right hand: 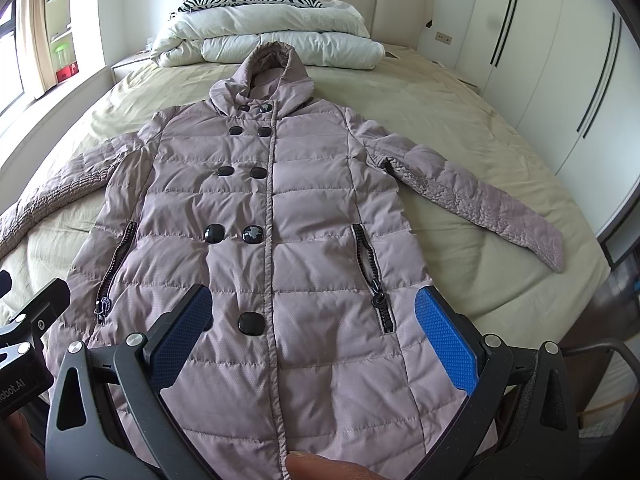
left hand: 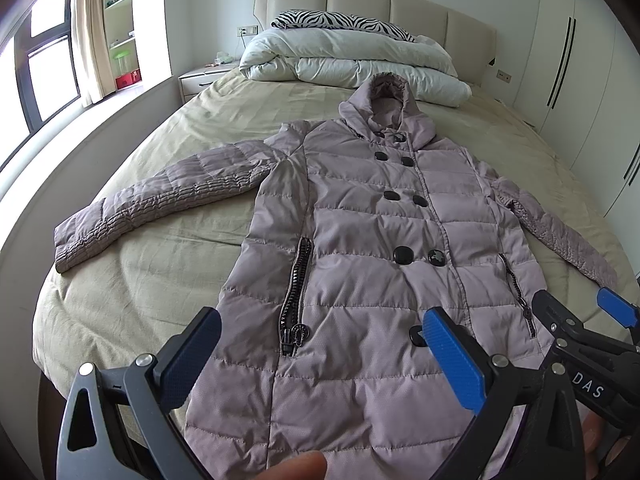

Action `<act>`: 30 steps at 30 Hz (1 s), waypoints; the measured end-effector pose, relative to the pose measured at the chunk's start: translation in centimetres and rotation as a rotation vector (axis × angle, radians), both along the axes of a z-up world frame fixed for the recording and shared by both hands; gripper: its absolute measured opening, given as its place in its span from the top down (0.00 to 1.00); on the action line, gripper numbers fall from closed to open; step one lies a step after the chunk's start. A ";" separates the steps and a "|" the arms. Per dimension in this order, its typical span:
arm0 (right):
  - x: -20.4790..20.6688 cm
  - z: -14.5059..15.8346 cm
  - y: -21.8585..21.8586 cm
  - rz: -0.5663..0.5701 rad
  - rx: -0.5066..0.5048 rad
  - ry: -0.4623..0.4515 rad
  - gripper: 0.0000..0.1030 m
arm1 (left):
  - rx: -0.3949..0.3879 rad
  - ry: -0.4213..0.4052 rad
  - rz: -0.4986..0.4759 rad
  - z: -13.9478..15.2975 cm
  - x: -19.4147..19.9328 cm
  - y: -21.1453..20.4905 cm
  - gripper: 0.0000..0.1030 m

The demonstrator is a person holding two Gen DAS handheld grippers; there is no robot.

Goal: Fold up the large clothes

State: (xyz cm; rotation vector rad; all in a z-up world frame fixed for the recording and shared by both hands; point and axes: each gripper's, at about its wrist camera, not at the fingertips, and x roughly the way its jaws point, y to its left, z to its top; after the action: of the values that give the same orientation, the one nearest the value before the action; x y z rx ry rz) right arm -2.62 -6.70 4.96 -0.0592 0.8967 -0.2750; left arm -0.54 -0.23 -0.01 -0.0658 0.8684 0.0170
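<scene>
A long mauve quilted hooded coat (left hand: 372, 248) lies flat, front up, on the bed, hood toward the headboard and both sleeves spread out; it also shows in the right wrist view (right hand: 272, 208). It has black buttons and two zipped pockets. My left gripper (left hand: 320, 360) is open above the coat's lower hem, holding nothing. My right gripper (right hand: 312, 336) is open over the lower hem too, empty. It also shows at the right edge of the left wrist view (left hand: 580, 316).
The bed (left hand: 168, 152) has a beige sheet. A folded white duvet (left hand: 352, 60) and a zebra pillow (left hand: 344, 20) lie at the headboard. A nightstand (left hand: 200, 80) and window are on the left, white wardrobes (right hand: 560, 60) on the right.
</scene>
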 end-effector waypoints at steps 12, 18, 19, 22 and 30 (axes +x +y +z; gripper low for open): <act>0.5 0.8 -0.4 -0.002 0.000 0.001 0.00 | -0.001 0.000 -0.002 -1.1 0.0 -0.3 0.00; -0.4 -1.1 -0.7 -0.003 0.032 -0.009 0.00 | -0.030 -0.014 -0.010 -1.0 0.6 0.3 0.00; -0.3 -0.6 -1.2 -0.003 0.038 -0.016 0.00 | -0.043 -0.008 -0.014 -1.1 0.8 0.5 0.00; -1.0 0.2 -2.1 -0.014 0.060 -0.067 0.00 | -0.097 0.033 -0.053 -1.7 1.9 1.0 0.00; -1.5 1.6 -12.6 -0.091 0.250 -0.221 0.00 | -0.343 0.105 -0.154 -4.2 5.3 1.0 0.00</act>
State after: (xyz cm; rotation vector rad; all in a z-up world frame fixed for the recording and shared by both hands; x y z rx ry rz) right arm -4.12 -19.28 6.52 0.2395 0.7087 -0.2467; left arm 4.81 0.75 -4.26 -0.3213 0.9723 -0.2755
